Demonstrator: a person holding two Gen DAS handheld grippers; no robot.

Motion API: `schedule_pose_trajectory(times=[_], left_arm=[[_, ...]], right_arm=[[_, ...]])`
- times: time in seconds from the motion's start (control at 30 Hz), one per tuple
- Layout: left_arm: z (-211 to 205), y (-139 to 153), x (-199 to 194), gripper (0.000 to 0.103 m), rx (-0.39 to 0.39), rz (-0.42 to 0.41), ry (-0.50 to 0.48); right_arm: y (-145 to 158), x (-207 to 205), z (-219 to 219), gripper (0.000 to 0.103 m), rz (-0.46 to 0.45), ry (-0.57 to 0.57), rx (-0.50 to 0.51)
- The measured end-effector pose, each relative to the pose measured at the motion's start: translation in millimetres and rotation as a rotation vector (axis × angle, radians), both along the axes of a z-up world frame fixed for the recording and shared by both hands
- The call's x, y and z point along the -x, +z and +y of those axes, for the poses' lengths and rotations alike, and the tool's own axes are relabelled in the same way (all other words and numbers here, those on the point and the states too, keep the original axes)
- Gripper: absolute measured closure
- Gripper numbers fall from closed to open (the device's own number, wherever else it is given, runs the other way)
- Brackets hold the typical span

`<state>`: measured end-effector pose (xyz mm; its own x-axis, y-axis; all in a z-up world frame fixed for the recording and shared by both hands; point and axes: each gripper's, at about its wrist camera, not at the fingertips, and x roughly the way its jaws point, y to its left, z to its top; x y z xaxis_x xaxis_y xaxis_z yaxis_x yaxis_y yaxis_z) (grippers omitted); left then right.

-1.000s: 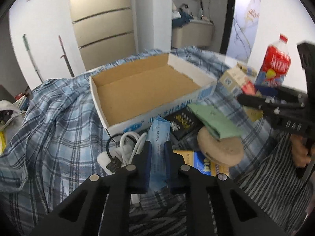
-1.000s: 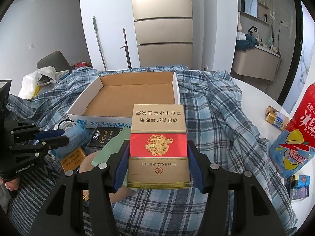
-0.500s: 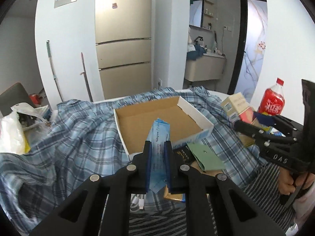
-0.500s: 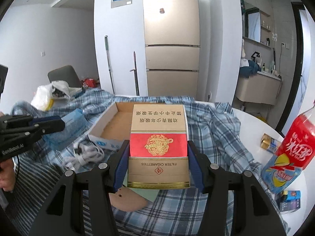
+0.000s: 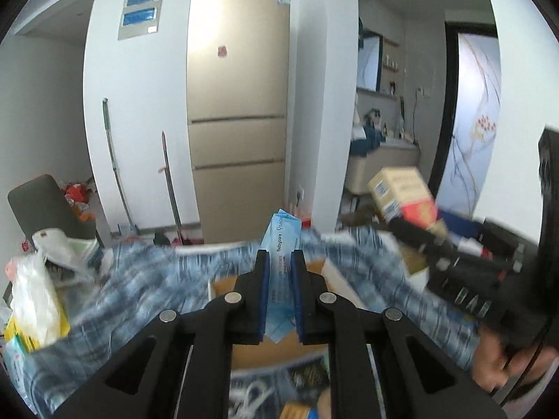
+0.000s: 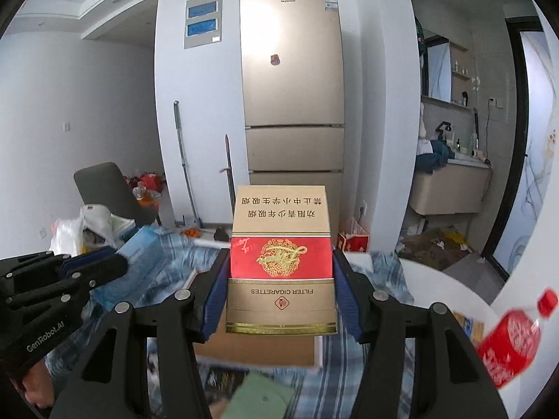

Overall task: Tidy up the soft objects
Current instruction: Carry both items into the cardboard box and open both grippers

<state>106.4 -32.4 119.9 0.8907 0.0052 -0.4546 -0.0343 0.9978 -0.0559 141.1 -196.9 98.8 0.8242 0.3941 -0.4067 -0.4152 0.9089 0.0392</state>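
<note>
1. The plaid cloth (image 5: 146,279) drapes the surface; the open cardboard box (image 5: 314,269) lies on it and serves as landmark; its floor looks bare where visible, though both views are blurred.
2. A red bottle (image 6: 513,335) stands right of the box; a green pouch (image 6: 258,398) and white cables (image 5: 251,394) lie in front of the box, on its near side.
3. The right hand-held gripper (image 6: 279,296) is clamped on a cigarette carton (image 6: 281,262), pads pressing both sides; the carton hangs above the box's near edge.
4. The left hand-held gripper (image 5: 279,296) is clamped on a pale blue tissue pack (image 5: 283,241), squeezed thin between the pads; the pack stands upright above the box, toward its left half.
5. Judged step: carrying both items over the box; next, each should be lowered onto the box floor, side by side, jaws parting only once the item rests; the limp pack may flop over.
</note>
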Motion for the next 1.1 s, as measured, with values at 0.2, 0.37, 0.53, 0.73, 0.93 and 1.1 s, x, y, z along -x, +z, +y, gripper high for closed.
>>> schedule_pose_trajectory(times=[0.2,0.37,0.53,0.73,0.93,1.1], left_arm=[[5,-8,-34,0.09,0.036,0.057,0.024],[16,-52,-57,0.09,0.059,0.176,0.046],[27,-90,-81,0.09,0.059,0.29,0.07],[40,-137,-107,0.09,0.085,0.422,0.08],[46,-166,-117,0.09,0.13,0.52,0.083],[44,-167,-118,0.089,0.116,0.534,0.089]], right_arm=[[-4,-28,8,0.048,0.047,0.008,-0.042],[-38,-49,15,0.048,0.131,0.014,-0.006],[-85,-75,26,0.048,0.245,0.012,0.072],[-136,-102,36,0.048,0.377,0.018,0.155],[-164,-111,44,0.048,0.471,0.04,0.206],[-168,-112,42,0.047,0.474,0.041,0.202]])
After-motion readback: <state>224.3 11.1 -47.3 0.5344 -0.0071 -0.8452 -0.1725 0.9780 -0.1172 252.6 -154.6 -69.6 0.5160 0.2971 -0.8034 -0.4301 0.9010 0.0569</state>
